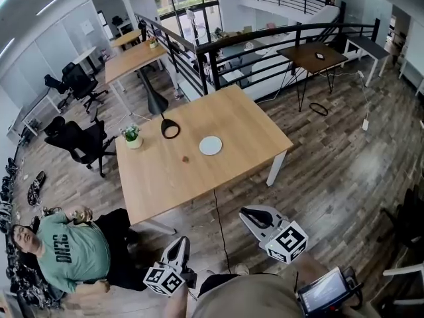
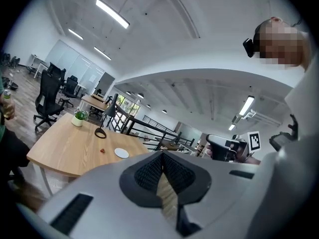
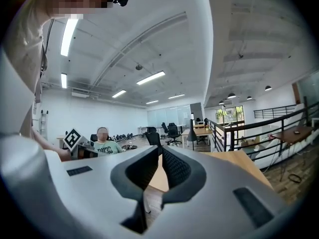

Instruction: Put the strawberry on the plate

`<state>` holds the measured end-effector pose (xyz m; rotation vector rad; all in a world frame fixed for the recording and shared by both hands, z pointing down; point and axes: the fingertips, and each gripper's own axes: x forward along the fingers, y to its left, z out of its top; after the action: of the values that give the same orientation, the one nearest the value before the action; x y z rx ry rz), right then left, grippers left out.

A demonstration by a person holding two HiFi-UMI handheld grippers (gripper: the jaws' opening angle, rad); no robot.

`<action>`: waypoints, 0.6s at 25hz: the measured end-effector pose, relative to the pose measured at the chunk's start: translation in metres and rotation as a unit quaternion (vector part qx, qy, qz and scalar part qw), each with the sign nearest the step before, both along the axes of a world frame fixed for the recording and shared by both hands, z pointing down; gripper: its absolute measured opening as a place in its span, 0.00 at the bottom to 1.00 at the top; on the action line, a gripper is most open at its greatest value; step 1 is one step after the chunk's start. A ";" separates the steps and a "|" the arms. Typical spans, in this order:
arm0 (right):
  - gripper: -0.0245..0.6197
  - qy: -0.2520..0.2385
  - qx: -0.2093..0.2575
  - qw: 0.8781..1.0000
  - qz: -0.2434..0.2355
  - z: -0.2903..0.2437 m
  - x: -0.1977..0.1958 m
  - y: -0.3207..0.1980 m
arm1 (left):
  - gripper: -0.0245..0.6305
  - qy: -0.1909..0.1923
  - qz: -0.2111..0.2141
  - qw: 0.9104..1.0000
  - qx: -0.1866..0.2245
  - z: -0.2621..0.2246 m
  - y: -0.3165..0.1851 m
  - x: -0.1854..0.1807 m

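Note:
A small red strawberry [image 1: 185,158] lies on the wooden table [image 1: 165,177], a little left of a white round plate [image 1: 211,145]. In the left gripper view the strawberry [image 2: 102,150] and the plate [image 2: 121,153] show far off. Both grippers hang over the floor, well short of the table's near edge. My left gripper [image 1: 181,242] has its jaws shut with nothing between them, as the left gripper view [image 2: 162,154] also shows. My right gripper [image 1: 248,212] is shut and empty too, its tips meeting in the right gripper view [image 3: 160,152].
A potted plant [image 1: 132,136] and a black lamp with a ring base [image 1: 170,128] stand on the table's far left part. A person in a green shirt [image 1: 69,254] sits on the floor at the left. A cable [image 1: 220,224] runs down from the table's near edge.

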<state>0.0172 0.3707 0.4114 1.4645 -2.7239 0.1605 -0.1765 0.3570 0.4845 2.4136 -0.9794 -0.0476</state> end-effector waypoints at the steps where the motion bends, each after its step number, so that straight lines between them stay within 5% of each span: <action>1: 0.05 0.001 -0.001 1.000 0.001 0.001 0.001 0.000 | 0.04 0.000 0.000 1.000 -0.001 0.000 0.000 0.001; 15: 0.05 0.005 -0.007 1.000 0.002 0.004 0.002 0.000 | 0.04 -0.004 0.001 1.000 -0.006 0.000 0.000 0.004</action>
<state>0.0189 0.3703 0.4152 1.4641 -2.7055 0.1720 -0.1720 0.3573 0.4847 2.4057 -0.9781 -0.0303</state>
